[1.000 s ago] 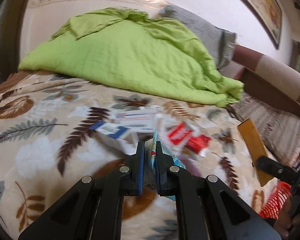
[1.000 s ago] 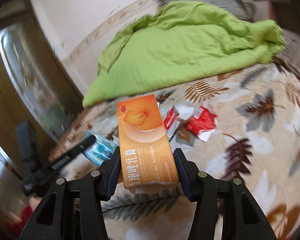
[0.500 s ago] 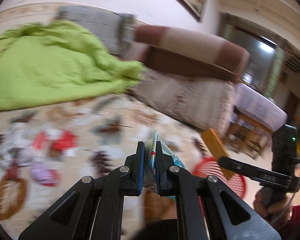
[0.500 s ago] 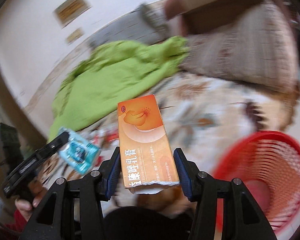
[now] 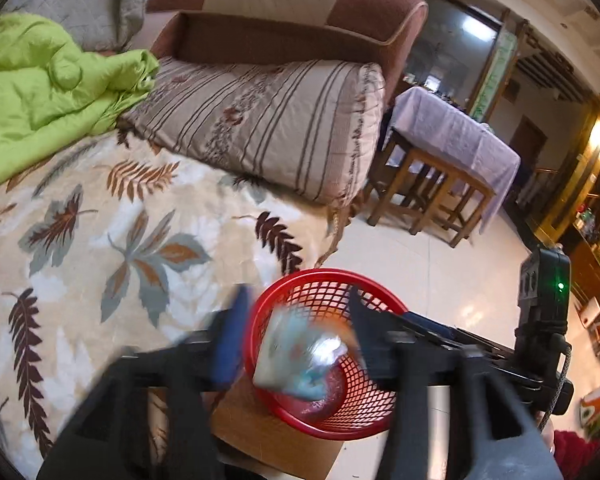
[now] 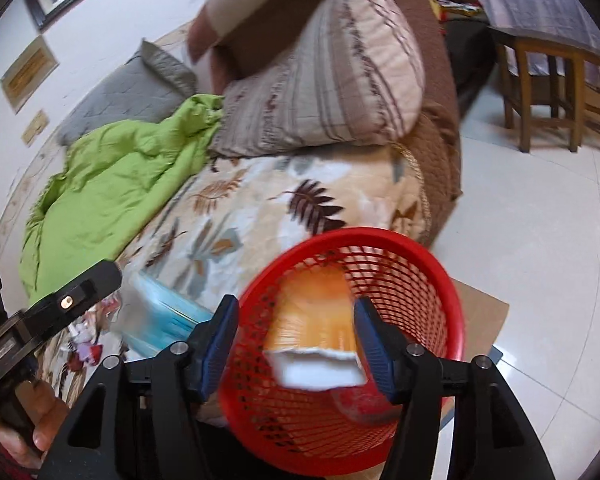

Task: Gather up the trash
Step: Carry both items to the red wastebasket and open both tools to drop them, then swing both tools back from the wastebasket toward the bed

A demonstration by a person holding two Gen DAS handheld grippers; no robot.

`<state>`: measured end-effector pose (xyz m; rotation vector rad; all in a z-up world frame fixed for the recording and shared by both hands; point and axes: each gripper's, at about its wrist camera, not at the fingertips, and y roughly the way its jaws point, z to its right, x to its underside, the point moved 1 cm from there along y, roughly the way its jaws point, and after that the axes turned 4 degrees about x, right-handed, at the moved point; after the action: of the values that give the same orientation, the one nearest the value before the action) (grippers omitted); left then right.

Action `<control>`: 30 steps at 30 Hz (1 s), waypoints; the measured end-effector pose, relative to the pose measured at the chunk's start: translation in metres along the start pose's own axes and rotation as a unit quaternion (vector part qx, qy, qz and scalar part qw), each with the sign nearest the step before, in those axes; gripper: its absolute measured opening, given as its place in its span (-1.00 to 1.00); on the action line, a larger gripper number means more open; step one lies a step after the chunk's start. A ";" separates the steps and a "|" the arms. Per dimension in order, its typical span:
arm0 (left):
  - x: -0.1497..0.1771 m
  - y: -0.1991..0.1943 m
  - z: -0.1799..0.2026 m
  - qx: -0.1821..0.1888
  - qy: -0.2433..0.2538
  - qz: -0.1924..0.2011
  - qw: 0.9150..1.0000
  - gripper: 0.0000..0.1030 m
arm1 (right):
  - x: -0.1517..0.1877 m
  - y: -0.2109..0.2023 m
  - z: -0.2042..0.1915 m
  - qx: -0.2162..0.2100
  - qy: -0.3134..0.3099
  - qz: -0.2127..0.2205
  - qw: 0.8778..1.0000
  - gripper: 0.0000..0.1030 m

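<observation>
My left gripper (image 5: 298, 332) stands open above the red mesh basket (image 5: 324, 273), its fingers blurred. A blue-and-white packet (image 5: 296, 360) hangs loose between the jaws, over the basket's mouth, touching neither pad. In the right wrist view my right gripper (image 6: 296, 340) is open too. The orange medicine box (image 6: 312, 320), blurred, sits free between its blue pads (image 6: 220, 336) over the red basket (image 6: 360, 235). That view also has the left gripper (image 6: 60, 300) at the left with the blue packet (image 6: 164, 316) just off its tip.
The basket stands on a brown cardboard sheet (image 6: 480, 312) on the tiled floor (image 5: 440, 264), against the bed with the leaf-print blanket (image 5: 120, 240). A green quilt (image 5: 40, 88), a striped pillow (image 5: 280, 128), wooden stools (image 5: 428, 184) and leftover wrappers (image 6: 84, 352) are around.
Both grippers swung from the bed to the basket. Each held its item half a second ago; now both jaws have opened, and the packet and the orange box are dropping free.
</observation>
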<state>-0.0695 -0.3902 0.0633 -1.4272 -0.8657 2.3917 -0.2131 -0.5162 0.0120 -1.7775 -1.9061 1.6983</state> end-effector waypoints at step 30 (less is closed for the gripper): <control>0.063 -0.134 -0.157 -0.132 -0.117 0.057 0.983 0.08 | 0.000 0.061 0.025 0.295 -0.070 0.082 0.949 0.10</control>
<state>0.0199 -0.1949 0.0407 -1.3308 -1.2285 2.6517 -0.1872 -0.5478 -0.0399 -1.6316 -1.1110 2.1932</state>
